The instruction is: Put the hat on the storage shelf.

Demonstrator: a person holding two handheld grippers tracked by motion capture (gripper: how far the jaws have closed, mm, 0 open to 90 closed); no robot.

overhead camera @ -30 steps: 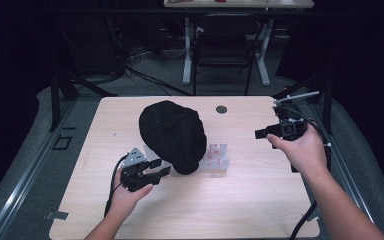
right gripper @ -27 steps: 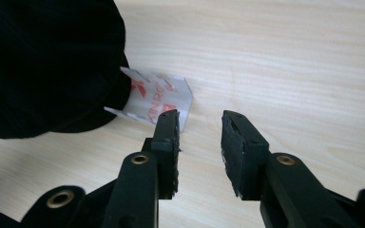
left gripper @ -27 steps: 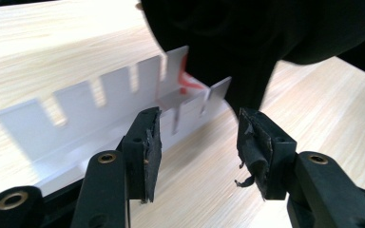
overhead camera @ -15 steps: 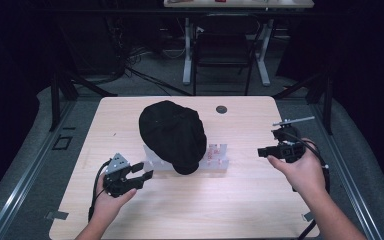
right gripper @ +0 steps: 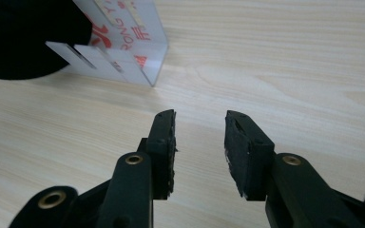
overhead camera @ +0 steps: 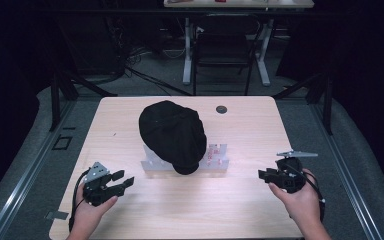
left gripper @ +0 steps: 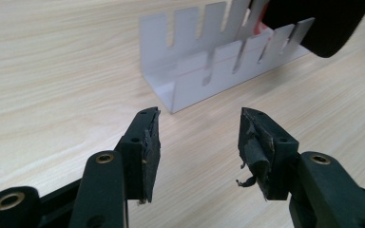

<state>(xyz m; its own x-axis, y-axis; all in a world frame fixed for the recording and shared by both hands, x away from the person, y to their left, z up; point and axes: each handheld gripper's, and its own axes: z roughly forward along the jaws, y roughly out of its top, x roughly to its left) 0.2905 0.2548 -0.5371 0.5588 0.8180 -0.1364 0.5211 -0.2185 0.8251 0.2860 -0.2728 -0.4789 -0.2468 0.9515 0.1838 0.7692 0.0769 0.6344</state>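
Black cap (overhead camera: 173,131) sits near the middle of the wooden table (overhead camera: 250,130), draped over a clear plastic rack (overhead camera: 218,159) with slotted walls, so that the rack's two ends stick out from under it on either side. Red print shows on the rack's right end. In the left gripper view the slotted rack (left gripper: 209,57) lies just ahead of the jaws, with the cap's dark edge (left gripper: 313,23) over its far end.

Left gripper (overhead camera: 117,182) rests low over the table's near left part, held in the person's left hand (overhead camera: 87,212); its jaws stand wide apart with nothing between them. Right gripper (overhead camera: 266,175) is near the table's right edge, in the right hand (overhead camera: 300,200); its jaws are parted more narrowly and also hold nothing. Both grippers are well apart from the cap. A small dark round hole (overhead camera: 221,109) marks the table behind the cap.
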